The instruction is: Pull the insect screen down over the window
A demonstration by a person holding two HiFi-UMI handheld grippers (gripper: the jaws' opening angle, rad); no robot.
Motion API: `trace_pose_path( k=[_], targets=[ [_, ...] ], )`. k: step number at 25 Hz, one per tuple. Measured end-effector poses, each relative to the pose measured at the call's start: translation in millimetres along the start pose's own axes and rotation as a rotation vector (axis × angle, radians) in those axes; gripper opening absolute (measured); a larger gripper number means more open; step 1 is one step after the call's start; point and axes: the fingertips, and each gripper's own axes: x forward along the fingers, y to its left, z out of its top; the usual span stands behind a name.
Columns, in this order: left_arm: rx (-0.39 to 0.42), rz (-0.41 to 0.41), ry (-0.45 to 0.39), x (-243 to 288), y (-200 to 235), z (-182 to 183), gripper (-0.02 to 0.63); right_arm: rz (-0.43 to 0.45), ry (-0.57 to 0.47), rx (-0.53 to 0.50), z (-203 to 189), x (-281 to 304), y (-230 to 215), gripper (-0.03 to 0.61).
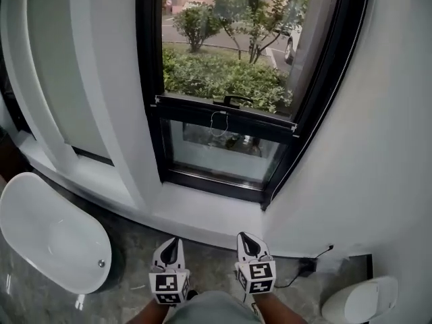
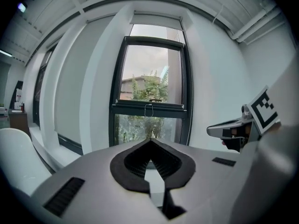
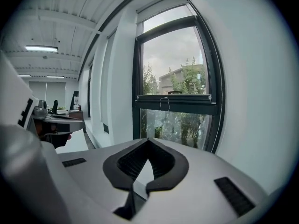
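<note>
Head view: left gripper (image 1: 173,244) and right gripper (image 1: 245,237) low, side by side, well short of the window (image 1: 150,79).
Jaws: both pairs pressed together, pinching nothing.
Insect screen housing (image 2: 156,20): across the window's top.
Bathtub (image 1: 27,201): on the floor, left.

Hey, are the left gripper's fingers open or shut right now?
Shut. In its own view, the left gripper has its fingers meeting at the tips, with nothing between them.

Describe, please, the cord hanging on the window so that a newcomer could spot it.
Find the black-framed window in the white wall. On its horizontal crossbar, near the black handle, hangs a thin white cord loop, the only pale thing against the dark frame.
</note>
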Motion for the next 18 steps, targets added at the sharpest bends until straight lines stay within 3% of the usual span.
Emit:
trace_pose_path(
  k=[7,18],
  targets=[
    [-0.023,0.072,0.019,-52,-49,-22,0.012,0.075,-0.016,-0.038,-13,-77,-3,0.006],
    [-0.024,0.111,0.009,-151,-145,-59,0.012,0.128,-0.043,-0.044,-53,-189,-12,0.006]
  ],
)
